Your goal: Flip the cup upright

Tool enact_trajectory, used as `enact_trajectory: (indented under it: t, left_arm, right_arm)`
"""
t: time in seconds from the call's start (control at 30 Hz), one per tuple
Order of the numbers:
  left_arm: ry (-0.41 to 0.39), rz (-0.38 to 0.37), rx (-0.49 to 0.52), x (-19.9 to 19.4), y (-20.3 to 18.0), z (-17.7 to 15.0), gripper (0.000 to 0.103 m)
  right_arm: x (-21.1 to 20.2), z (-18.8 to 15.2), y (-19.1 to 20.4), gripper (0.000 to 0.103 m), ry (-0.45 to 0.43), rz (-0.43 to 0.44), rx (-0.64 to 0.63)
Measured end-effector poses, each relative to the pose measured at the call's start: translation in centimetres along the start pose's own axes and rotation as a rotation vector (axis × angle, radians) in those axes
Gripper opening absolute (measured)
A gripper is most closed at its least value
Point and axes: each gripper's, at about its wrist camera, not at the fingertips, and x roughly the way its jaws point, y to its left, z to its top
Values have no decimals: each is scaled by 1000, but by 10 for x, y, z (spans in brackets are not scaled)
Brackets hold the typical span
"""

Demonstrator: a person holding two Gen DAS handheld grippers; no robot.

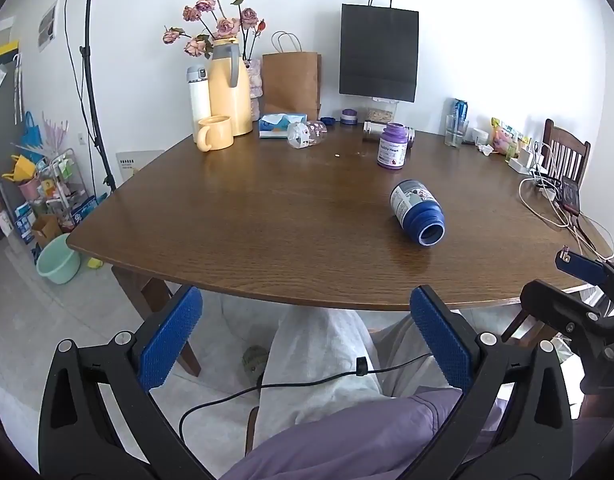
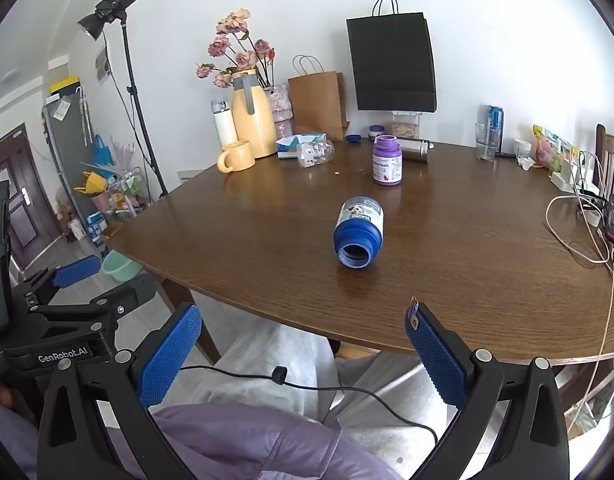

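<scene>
A blue bottle-shaped cup (image 1: 418, 213) with a white label lies on its side on the brown wooden table (image 1: 267, 216), open mouth toward me. It also shows in the right wrist view (image 2: 359, 231). My left gripper (image 1: 305, 300) is open and empty, held off the table's near edge, left of the cup. My right gripper (image 2: 305, 314) is open and empty, at the table's near edge, just short of the cup. The right gripper also shows at the right edge of the left wrist view (image 1: 579, 276).
An upright purple bottle (image 1: 393, 146) stands behind the cup. At the back are a yellow mug (image 1: 215, 133), yellow thermos jug (image 1: 228, 88), clear bottle lying down (image 1: 307, 134), tissue pack (image 1: 281, 125), paper bags and a glass (image 1: 455, 130). Cables and chargers (image 1: 555, 196) lie at the right.
</scene>
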Motion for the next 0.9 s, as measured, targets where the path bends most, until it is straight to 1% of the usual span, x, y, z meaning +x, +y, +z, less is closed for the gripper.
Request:
enact_trajectory:
  t: [0.2,0.9]
  left_arm:
    - [4,-4,-10,-4,3,3,103]
    - [6,-4,-7,-2,3,1,103]
  right_arm:
    - [4,-1,-1,103,14,5,13]
    - [6,-2,-2,103,14,8,14]
